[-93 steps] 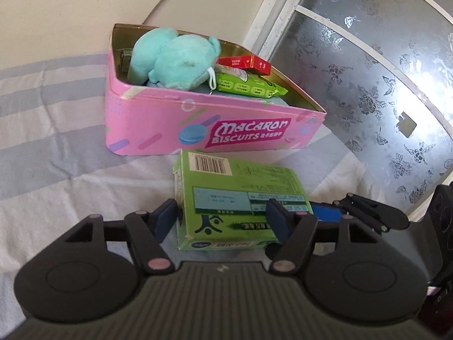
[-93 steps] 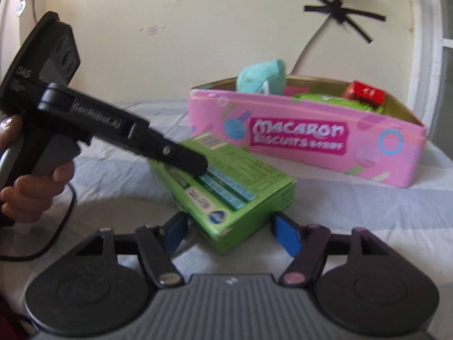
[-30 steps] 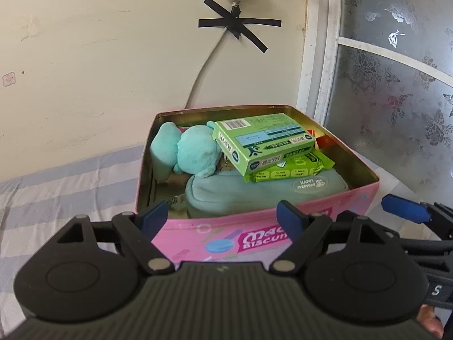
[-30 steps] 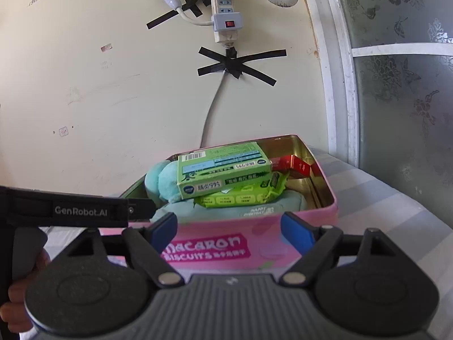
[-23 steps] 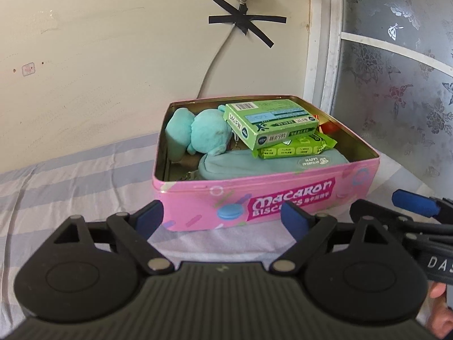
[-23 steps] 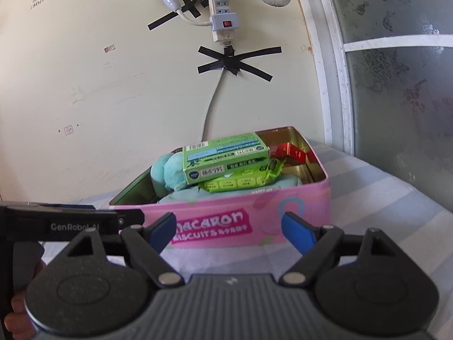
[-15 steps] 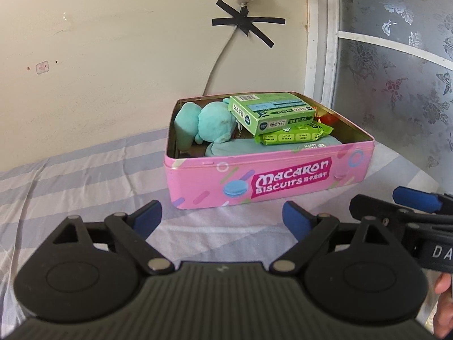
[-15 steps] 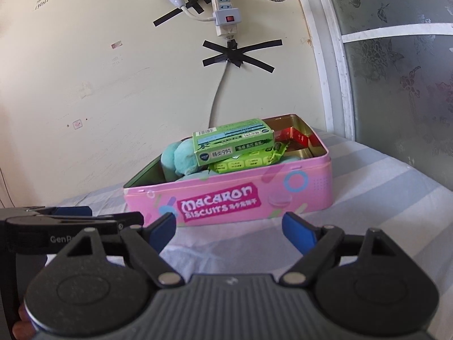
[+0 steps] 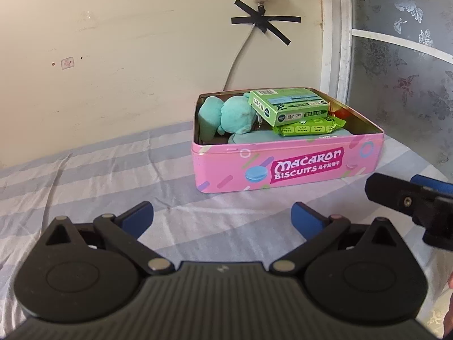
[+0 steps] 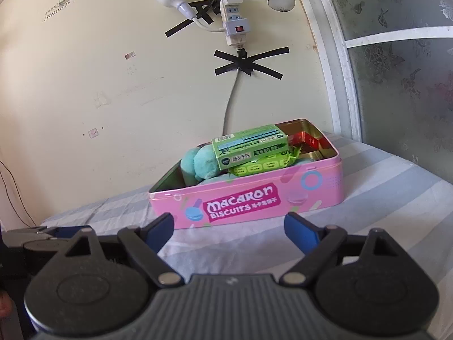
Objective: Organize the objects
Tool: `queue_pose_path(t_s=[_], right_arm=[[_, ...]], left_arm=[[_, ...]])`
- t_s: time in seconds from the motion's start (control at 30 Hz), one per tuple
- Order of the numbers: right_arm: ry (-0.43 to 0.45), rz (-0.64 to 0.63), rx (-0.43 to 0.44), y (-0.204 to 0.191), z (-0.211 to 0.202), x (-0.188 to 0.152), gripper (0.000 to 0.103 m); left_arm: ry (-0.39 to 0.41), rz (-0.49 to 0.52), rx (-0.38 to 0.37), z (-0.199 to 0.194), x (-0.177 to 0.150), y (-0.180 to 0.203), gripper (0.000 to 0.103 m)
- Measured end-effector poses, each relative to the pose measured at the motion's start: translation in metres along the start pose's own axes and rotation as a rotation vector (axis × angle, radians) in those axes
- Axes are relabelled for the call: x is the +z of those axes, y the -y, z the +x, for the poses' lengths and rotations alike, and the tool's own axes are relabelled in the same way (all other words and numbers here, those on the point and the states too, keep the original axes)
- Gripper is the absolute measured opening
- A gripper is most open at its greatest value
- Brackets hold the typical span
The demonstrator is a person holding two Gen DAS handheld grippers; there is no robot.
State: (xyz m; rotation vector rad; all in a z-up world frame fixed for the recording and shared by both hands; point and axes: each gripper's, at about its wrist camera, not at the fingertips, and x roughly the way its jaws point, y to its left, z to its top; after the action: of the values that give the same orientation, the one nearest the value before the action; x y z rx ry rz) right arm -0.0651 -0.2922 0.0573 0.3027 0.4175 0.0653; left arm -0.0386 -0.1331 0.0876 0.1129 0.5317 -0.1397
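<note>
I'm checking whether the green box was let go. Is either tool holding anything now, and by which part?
Nothing is held. The left tool and right tool are empty, jaws opening; the green box lies in the pink tin.

From my left camera, the right tongs (image 9: 407,198) run off the right edge, so I see only part of them. The grey pouch (image 9: 254,137) in the pink tin (image 9: 283,167) is mostly buried under the green packet (image 9: 308,126) and green box (image 9: 288,107). The box's small print is unreadable. In my right view, the red carton (image 10: 308,140) shows only a corner.
</note>
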Motion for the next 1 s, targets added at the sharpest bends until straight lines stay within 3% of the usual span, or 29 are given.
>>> queue_pose_path(t_s=[0.27, 0.57, 1.0], right_arm=[[0.004, 0.019, 0.025, -0.007, -0.004, 0.000, 0.103], [-0.012, 0.059, 0.010, 0.002, 0.004, -0.003, 0.103], [-0.022, 0.110, -0.009, 0.015, 0.011, -0.007, 0.103]], left_arm=[[-0.030, -0.021, 0.026, 0.003, -0.003, -0.002, 0.103], [-0.069, 0.046, 0.091, 0.014, -0.005, 0.006, 0.103], [-0.116, 0.044, 0.084, 0.023, -0.006, 0.013, 0.103]])
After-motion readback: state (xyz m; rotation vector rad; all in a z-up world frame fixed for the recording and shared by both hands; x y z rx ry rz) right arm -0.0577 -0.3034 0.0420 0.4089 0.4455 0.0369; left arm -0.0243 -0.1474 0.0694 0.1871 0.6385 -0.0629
